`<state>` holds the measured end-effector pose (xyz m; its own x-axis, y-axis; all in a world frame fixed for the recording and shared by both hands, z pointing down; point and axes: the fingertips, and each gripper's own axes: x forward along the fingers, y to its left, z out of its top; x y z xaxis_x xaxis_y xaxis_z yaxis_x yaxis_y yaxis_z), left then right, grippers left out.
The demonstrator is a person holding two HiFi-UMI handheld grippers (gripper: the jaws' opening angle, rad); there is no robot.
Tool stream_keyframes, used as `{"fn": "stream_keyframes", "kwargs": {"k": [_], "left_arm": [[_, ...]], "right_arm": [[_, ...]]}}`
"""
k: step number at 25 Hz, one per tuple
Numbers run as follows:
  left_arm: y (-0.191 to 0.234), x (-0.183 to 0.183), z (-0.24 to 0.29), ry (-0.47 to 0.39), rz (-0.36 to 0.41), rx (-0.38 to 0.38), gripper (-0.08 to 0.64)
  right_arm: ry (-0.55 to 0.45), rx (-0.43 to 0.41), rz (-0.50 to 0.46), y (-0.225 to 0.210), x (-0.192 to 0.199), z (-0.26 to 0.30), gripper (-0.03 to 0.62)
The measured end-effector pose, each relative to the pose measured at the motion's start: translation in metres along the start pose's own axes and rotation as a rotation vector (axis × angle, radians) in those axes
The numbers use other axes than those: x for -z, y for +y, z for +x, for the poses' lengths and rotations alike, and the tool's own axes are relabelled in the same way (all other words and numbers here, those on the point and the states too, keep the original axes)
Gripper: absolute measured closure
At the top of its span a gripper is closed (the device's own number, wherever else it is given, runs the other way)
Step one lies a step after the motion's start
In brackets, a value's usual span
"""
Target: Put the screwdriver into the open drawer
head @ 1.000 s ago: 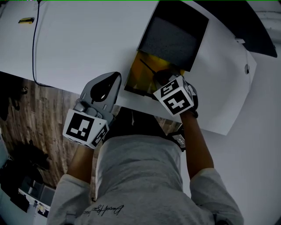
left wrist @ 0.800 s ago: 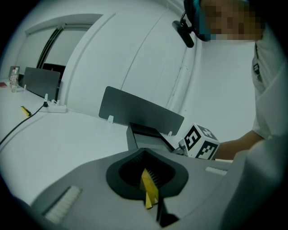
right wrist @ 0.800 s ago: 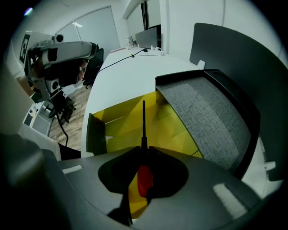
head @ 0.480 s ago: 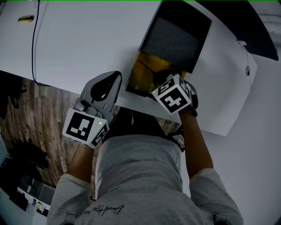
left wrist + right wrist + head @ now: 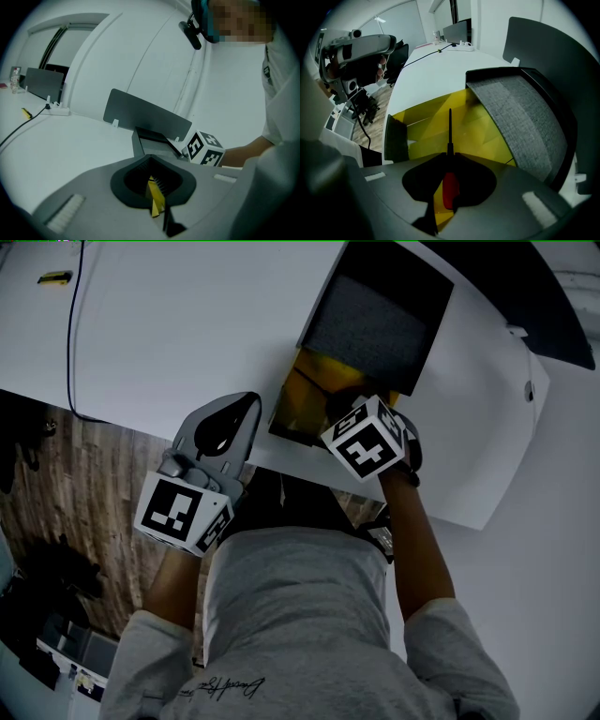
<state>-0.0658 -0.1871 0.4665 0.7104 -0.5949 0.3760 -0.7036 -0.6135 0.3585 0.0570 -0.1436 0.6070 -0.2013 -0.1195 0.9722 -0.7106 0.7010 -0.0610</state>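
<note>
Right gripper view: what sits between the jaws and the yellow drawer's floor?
The screwdriver: the right gripper clamps its red handle, dark shaft pointing toward the drawer. Right gripper view shows it.

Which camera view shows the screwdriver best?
The right gripper view: the screwdriver has its red handle between the jaws, shaft pointing over the yellow drawer. In the head view the right gripper covers it. The left gripper view shows only that gripper's cube.

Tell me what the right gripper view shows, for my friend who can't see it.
The right gripper holds a red-handled screwdriver, its dark shaft over an open yellow drawer. A grey-topped box sits above the drawer at right.
</note>
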Motion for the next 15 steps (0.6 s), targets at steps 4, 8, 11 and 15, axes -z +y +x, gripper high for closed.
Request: {"fn": "stream_keyframes", "kwargs": {"k": [4,8,11,15], "left_arm": [[-0.0012,-0.0005,-0.0003,-0.001,0.000,0.002,0.560],[-0.0024,0.0003,-0.0008,-0.003,0.000,0.004,0.560],[-0.0034,0.0022,-0.0011,-0.001,-0.002,0.003,0.560],[-0.0035,0.0021,-0.0019,-0.003,-0.003,0.000,0.560]], "right_arm": [[0.002,-0.003,0.002,0.0001,0.0002,0.0011,0.515],[0.000,-0.011,0.006,-0.0002,-0.0002,0.0013,0.515],[-0.001,-0.013,0.000,0.0002,0.0004,0.0016,0.514],[-0.001,-0.017,-0.014,0.0010,-0.0001,0.0016,0.512]]}}
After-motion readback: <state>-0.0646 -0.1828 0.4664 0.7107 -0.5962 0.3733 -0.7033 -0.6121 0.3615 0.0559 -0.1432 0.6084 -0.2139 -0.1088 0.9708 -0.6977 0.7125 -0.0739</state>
